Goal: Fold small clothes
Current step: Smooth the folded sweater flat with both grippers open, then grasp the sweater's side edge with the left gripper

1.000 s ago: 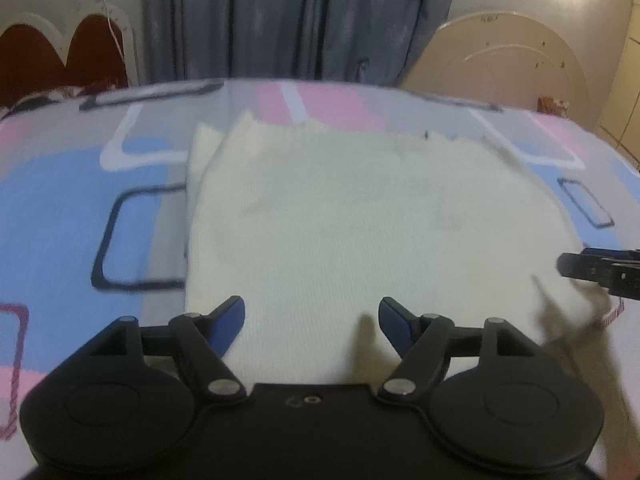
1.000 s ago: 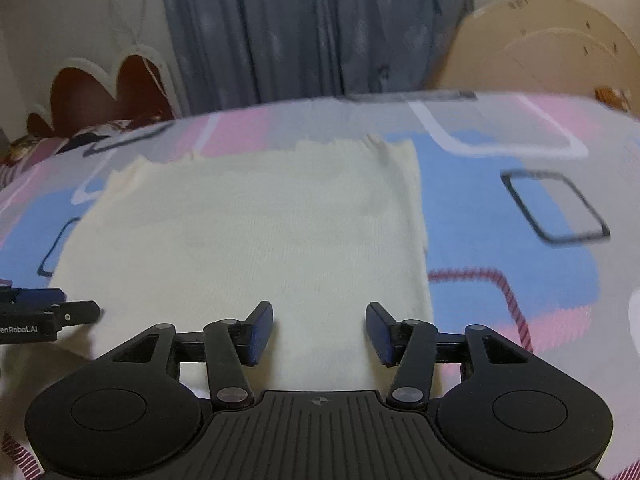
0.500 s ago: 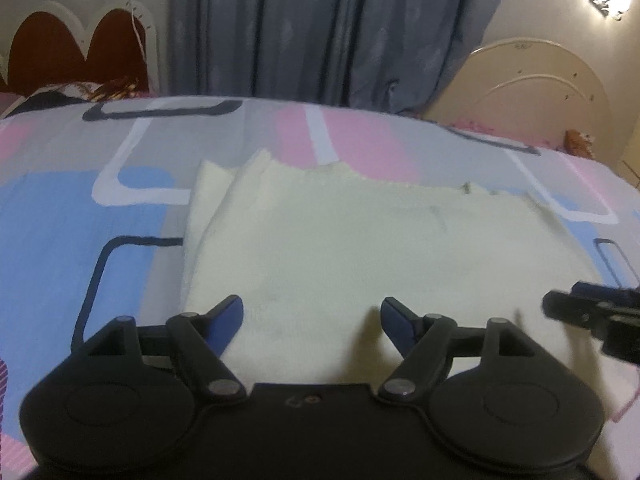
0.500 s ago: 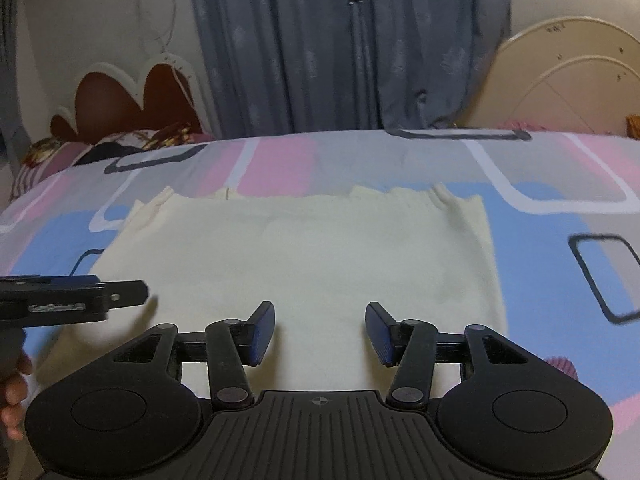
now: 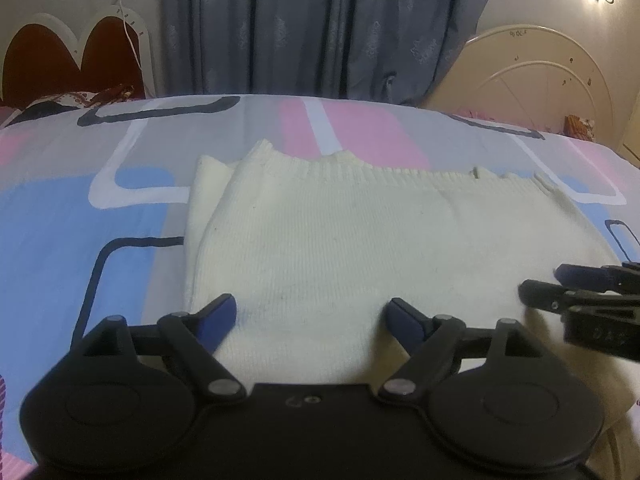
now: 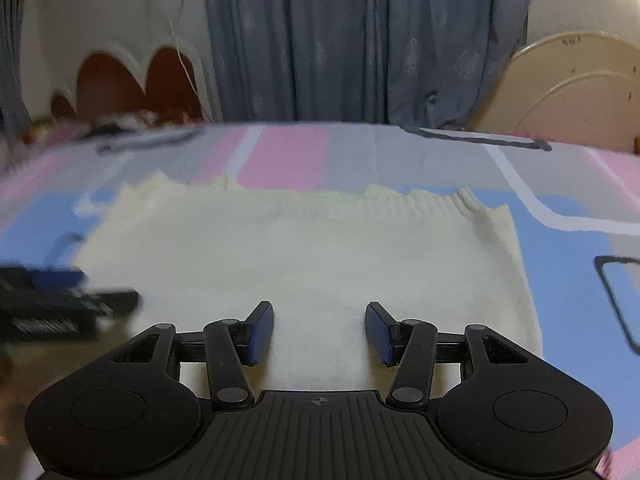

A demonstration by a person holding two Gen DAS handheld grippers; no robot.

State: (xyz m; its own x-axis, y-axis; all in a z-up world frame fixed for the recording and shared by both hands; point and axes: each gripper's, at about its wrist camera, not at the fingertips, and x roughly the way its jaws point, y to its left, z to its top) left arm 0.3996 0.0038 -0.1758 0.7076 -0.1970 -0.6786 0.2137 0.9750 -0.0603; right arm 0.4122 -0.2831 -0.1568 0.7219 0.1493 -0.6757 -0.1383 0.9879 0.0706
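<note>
A cream knitted garment (image 5: 340, 240) lies flat on the patterned bedspread (image 5: 100, 200), its ribbed edge at the far side. My left gripper (image 5: 312, 312) hovers over its near left part, jaws opening, nothing pinched between the blue pads. In the right wrist view the same garment (image 6: 320, 256) fills the middle, and my right gripper (image 6: 320, 328) stands open above its near right part with only flat knit below. Each gripper shows in the other's view: the right gripper (image 5: 592, 304) at the right edge, the left gripper (image 6: 60, 304) blurred at the left edge.
The bedspread (image 6: 560, 240) carries blue, pink and grey blocks. Grey curtains (image 5: 320, 28) hang behind the bed. A red heart-shaped headboard (image 5: 72, 60) stands at the back left, a cream arched headboard (image 5: 532, 72) at the back right.
Both grippers have drawn back toward the garment's near edge, so its far ribbed edge now shows further away. The left jaws stand slightly wider. The right jaws keep the same gap.
</note>
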